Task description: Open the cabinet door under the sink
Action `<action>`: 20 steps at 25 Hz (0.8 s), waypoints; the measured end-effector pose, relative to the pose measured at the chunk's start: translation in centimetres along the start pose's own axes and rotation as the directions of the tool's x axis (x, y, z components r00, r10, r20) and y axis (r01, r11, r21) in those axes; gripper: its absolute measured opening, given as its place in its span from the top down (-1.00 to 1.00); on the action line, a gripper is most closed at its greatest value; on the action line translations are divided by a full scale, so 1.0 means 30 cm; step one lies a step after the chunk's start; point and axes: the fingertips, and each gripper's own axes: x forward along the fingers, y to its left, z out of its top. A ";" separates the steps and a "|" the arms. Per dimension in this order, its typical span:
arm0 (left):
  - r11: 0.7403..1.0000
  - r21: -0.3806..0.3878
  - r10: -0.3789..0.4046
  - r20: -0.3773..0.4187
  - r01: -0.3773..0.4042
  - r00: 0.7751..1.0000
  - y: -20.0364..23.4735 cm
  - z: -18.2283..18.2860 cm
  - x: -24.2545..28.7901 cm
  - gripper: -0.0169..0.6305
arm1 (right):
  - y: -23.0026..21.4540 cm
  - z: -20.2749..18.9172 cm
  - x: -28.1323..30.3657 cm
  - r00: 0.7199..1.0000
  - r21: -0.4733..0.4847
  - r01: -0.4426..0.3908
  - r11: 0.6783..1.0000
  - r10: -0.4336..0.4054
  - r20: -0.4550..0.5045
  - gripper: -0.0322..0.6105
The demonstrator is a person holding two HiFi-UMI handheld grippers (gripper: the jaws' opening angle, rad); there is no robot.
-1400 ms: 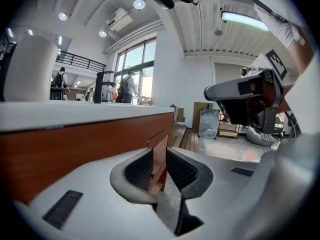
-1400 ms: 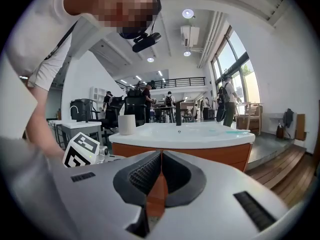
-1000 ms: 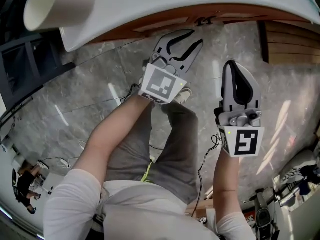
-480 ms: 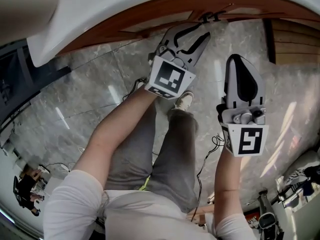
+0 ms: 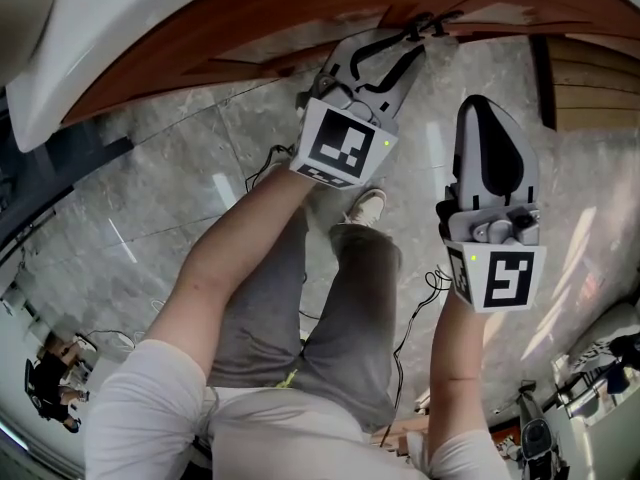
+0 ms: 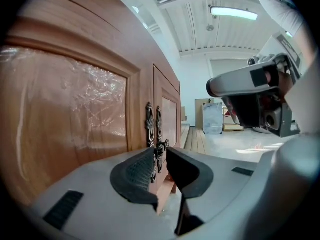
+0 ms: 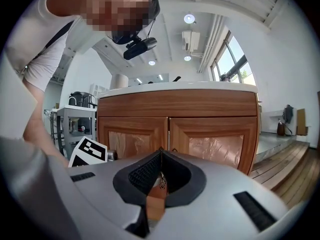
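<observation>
The wooden cabinet stands under the white sink top. Its two panelled doors are closed. Dark ornate handles sit where the doors meet. My left gripper reaches the cabinet front at those handles. In the left gripper view its jaws stand a narrow gap apart, and a hanging handle pull shows in that gap. My right gripper hangs back over the floor, to the right of the left one, shut with nothing in it.
Grey marble floor lies below, with the person's legs and a shoe on it. A raised wooden platform sits right of the cabinet. Cables and equipment lie at the lower right. A grey table stands left of the cabinet.
My left gripper has moved forward to the cabinet handles, and the cabinet front has drawn closer in the head view. The right gripper has stayed shut in nearly the same place.
</observation>
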 end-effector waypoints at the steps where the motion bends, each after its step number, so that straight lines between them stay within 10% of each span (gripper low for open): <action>1: 1.000 0.005 0.004 0.004 -0.004 1.000 0.001 0.000 0.001 0.70 | -0.005 -0.002 0.003 1.000 -0.001 0.000 1.000 0.000 0.004 0.80; 20: 0.999 -0.007 -0.041 0.042 0.041 0.998 -0.044 -0.001 -0.044 0.81 | -0.046 -0.108 0.070 0.999 0.005 -0.011 1.000 0.012 -0.047 0.80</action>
